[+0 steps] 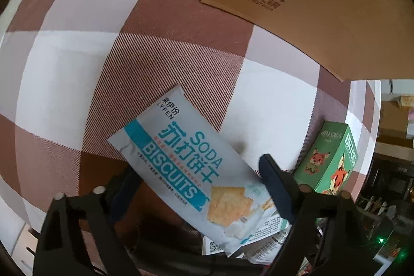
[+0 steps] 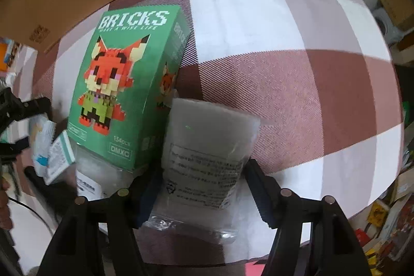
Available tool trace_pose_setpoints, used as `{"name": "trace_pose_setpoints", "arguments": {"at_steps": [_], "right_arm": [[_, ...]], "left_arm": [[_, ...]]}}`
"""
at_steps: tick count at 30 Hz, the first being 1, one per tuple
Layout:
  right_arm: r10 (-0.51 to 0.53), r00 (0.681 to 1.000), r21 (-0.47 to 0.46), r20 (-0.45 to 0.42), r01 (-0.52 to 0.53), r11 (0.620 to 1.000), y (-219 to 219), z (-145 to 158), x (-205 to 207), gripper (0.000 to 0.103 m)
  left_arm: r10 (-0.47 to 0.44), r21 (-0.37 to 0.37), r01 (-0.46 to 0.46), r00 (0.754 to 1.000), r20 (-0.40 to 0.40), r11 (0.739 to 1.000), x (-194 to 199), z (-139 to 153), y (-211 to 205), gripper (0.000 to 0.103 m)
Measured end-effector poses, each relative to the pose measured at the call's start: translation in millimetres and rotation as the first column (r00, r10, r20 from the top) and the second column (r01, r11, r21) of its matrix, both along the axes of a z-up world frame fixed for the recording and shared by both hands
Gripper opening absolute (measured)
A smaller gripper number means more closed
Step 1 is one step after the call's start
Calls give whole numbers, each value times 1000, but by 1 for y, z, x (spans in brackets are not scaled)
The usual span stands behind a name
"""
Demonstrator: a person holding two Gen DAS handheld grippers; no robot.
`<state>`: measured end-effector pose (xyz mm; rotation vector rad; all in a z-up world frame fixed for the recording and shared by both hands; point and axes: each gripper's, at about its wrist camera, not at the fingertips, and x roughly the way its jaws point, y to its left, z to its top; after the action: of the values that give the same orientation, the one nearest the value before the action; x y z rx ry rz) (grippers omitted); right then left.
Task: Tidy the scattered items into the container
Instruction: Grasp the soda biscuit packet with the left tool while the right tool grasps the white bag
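White biscuit packet sits between the wide left claw fingers, and I cannot tell if they squeeze it. The right claw holds a clear bag beside the green bricks box, on the checked desk.

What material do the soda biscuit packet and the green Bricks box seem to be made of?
Soda biscuit packet: likely thin plastic film, slightly glossy; it shows creases and a crimped end.
Bricks box: probably printed cardboard, smooth with a faint sheen; it has sharp folded edges and flat faces.
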<state>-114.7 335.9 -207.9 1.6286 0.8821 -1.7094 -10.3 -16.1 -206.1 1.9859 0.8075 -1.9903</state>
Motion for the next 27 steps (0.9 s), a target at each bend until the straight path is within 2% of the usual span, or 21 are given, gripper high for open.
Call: {"name": "trace_pose_setpoints", "arguments": {"at_steps": [2,5,8,10,15,18,22,26,27], "right_arm": [[50,997,12,-50,-50,999,-4,-1,7,68],[95,993,1,-64,-96,995,-5,-2,8,66],[87,995,-11,-51,-88,996,-1,1,1,51],[45,999,-45,8,-44,998,5,4,-10,47],[-15,997,-97,80,23,995,18,14,-28,47],[-35,994,-127,99,47,991,21,24,-33,47],[-50,992,-164,115,68,984,22,38,-36,47],[-40,994,-188,104,60,980,0,58,-36,47],[-38,994,-191,102,57,980,-3,60,-36,47]], "left_arm": [[-15,-6,14,1000,-15,1000,-1,2,0,70],[-56,-19,56,998,-38,998,-6,4,1,63],[-109,-49,107,993,-54,993,-10,7,2,61],[-134,-64,130,989,-60,989,-11,9,1,59],[-164,-92,157,984,-69,983,-13,16,-2,57],[-190,-116,180,978,-82,977,-14,23,-3,55],[-193,-109,183,977,-95,977,-17,29,-5,50],[-213,-114,203,973,-87,973,-22,28,-4,38],[-215,-110,206,974,-75,972,-18,24,-5,38]]}}
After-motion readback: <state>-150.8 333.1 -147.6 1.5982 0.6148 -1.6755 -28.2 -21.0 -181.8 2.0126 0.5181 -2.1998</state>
